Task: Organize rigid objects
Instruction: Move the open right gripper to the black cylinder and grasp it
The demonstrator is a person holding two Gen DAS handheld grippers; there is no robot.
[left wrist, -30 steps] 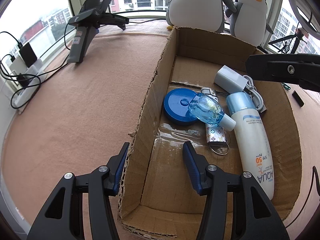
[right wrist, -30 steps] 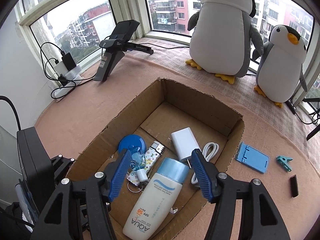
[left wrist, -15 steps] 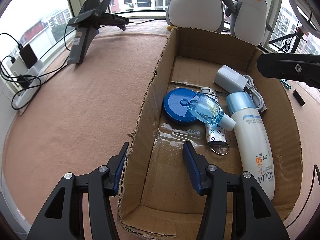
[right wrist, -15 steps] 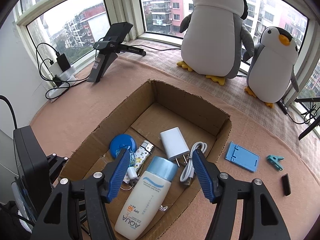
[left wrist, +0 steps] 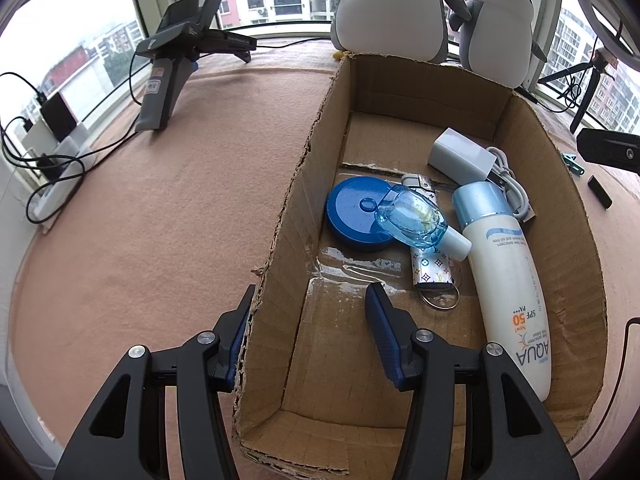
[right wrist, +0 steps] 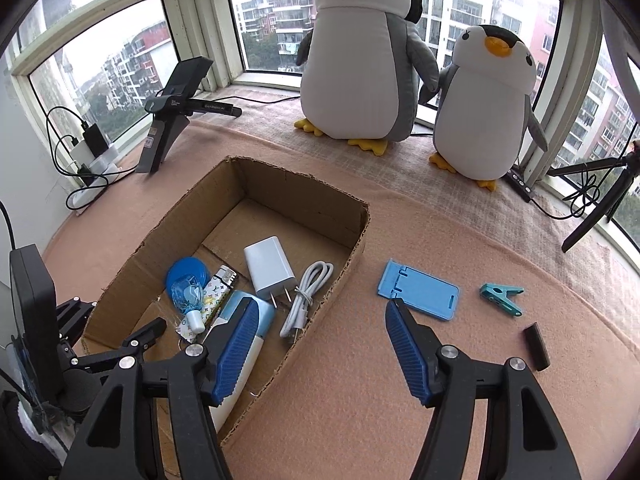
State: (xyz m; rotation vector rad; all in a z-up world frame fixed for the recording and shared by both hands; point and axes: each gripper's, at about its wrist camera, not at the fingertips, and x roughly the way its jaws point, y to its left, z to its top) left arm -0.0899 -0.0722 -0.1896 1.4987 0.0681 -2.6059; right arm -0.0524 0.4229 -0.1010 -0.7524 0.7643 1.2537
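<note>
- Cardboard box, open-topped, sits on the pink-brown table cover; its rim is torn and ragged along the left wall.
- Contents, all lying flat on the box floor: white sunscreen bottle with pale blue cap along the right wall; white charger plug toward the far end; coiled white cable just beside the plug and touching the bottle cap; round blue lid; clear blue small bottle resting partly on the lid; patterned lighter with a key ring, under that small bottle.
- The near end of the box floor is bare, as is the far strip by the back wall.
- Left gripper: jaws apart, gripping nothing, straddling the box's left wall, one finger outside and one inside.
- Right gripper: jaws apart, empty, positioned above the box's right edge, with one finger over the sunscreen bottle and the other over the cover.
- Outside the box, to its right on the cover: blue phone stand, teal clip, small black block, each well apart from the others.
- Two plush penguins stand at the window; a black stand stands far left.
- Open cover lies left of the box and in front of the right gripper.
</note>
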